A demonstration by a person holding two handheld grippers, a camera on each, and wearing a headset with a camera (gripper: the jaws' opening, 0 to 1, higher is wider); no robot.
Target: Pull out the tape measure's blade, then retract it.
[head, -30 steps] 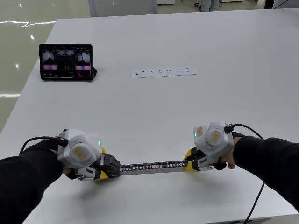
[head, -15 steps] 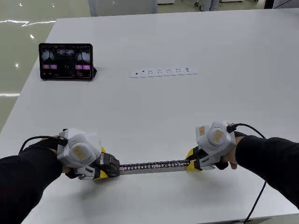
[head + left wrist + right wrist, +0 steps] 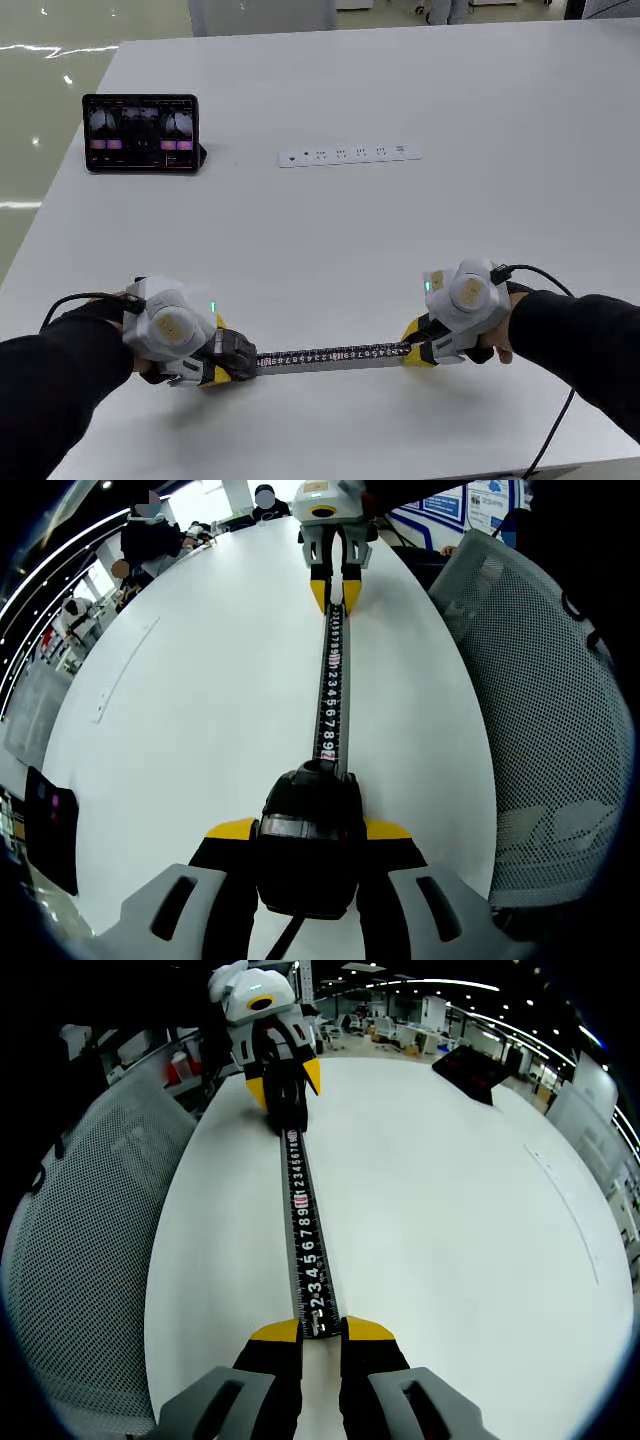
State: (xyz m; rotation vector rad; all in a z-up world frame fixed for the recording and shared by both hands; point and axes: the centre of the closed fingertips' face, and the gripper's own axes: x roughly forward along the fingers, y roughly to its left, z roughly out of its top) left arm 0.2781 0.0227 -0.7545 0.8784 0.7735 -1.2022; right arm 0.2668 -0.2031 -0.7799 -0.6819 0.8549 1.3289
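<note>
**Blade drawn, retract yet to come**

The blade point(image 3: 330, 355) lies flat on the table point(image 3: 400, 240), stretched in a straight line along the near edge between your two grippers. Its numerals face up. One end runs into the black case point(image 3: 307, 840). The other end, where the lowest numbers are, sits between the yellow tips of your right gripper point(image 3: 322, 1330).

Your left gripper point(image 3: 222, 362) is closed around the case, with a jaw on each flank, and holds it down on the table. Your right gripper is pinched on the blade's tip. The hook itself is too small to make out.

Further back on the table, well clear of the work, are a power strip point(image 3: 350, 154) and a tablet point(image 3: 141, 132). A mesh chair point(image 3: 560, 710) stands beside the table's edge.

I judge you to be in the pull-out step, with a fair length of blade showing. If that is enough, the retract comes next. Hold the case where it is, keep your right grip on the tip, and walk that gripper back toward the case along the blade's own line so the spring takes it in slowly. Letting go early could let the blade whip home and kink. I cannot tell whether a lock is engaged on the case.
</note>
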